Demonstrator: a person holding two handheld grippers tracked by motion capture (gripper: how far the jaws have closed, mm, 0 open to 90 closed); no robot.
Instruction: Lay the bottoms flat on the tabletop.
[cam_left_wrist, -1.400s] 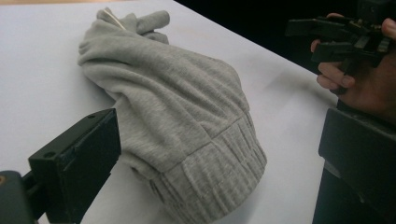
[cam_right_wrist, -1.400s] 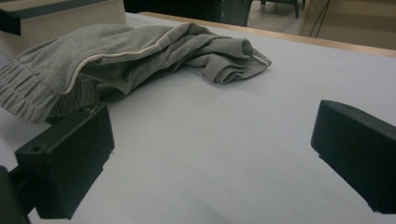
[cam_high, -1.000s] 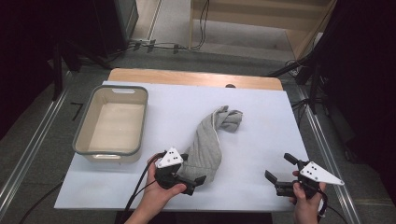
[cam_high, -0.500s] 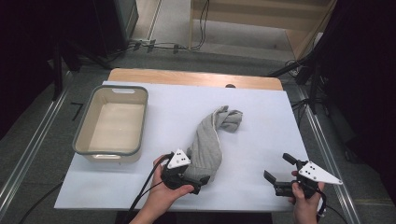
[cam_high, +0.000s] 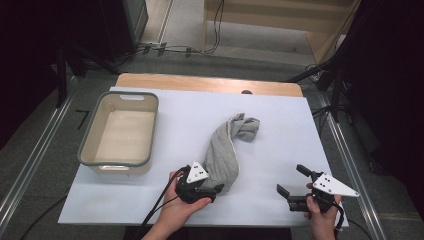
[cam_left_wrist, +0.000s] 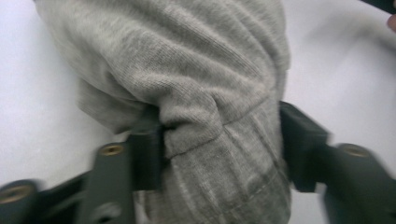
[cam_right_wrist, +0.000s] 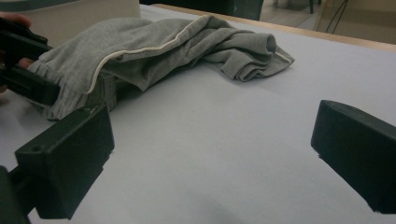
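left hand-held gripper (cam_high: 212, 191) jaws just closed onto the crumpled grey knit garment (cam_high: 226, 151), bunched hem between them; right hand-held gripper (cam_high: 292, 189) released. risk: thick fold slips free on lifting.

This looks like a lab or a test room for recordings, not a home. The table (cam_high: 280, 115) is covered with a plain white sheet, and metal rails (cam_high: 30, 165) run along both sides of it. Behind the table, black cables (cam_high: 210, 35) lie on a grey floor, beside dark stands (cam_high: 330, 75) and a wooden frame (cam_high: 300, 20). Around the table the room is dark.
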